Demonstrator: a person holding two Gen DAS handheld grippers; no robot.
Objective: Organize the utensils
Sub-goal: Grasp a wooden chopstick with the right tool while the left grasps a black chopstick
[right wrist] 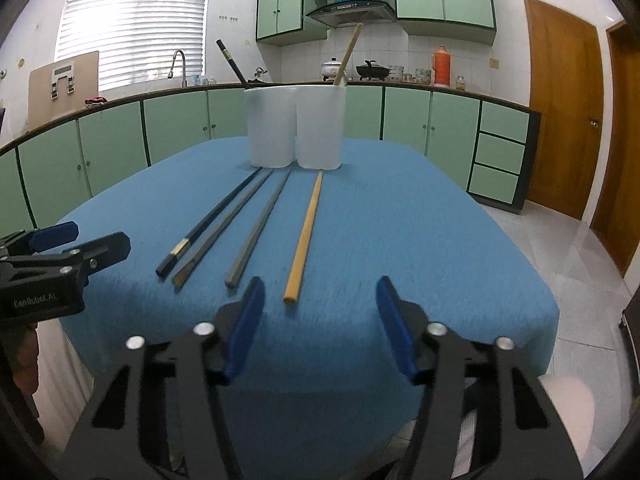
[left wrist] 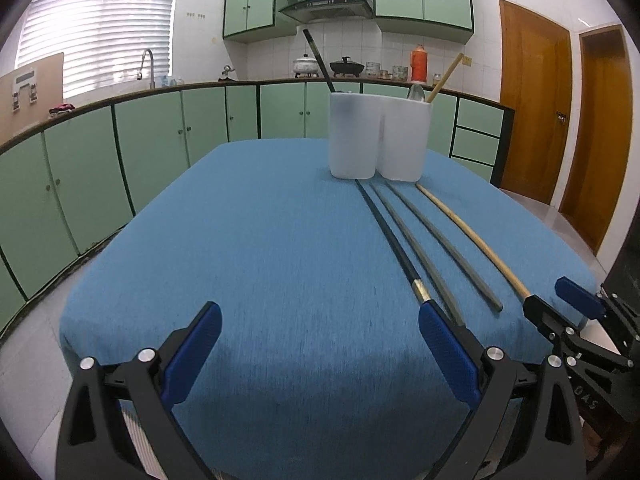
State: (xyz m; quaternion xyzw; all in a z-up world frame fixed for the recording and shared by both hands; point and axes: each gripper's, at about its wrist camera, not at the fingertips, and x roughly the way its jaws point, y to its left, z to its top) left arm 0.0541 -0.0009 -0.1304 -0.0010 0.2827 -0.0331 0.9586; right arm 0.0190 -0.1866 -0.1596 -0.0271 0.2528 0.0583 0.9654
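Here, in the left wrist view, my left gripper [left wrist: 320,354] hung with jaws spread wide and empty over the blue tablecloth [left wrist: 248,240]. Four chopsticks lay side by side before the white holder [left wrist: 380,140]: a black chopstick [left wrist: 390,236], two grey ones, and a bamboo chopstick [left wrist: 472,236]. In the right wrist view, my right gripper [right wrist: 320,326] was likewise agape, the bamboo chopstick [right wrist: 306,232] nearest it. Such sticks seemed light, stiff and prone to roll; I judged the thick near end the best hold.
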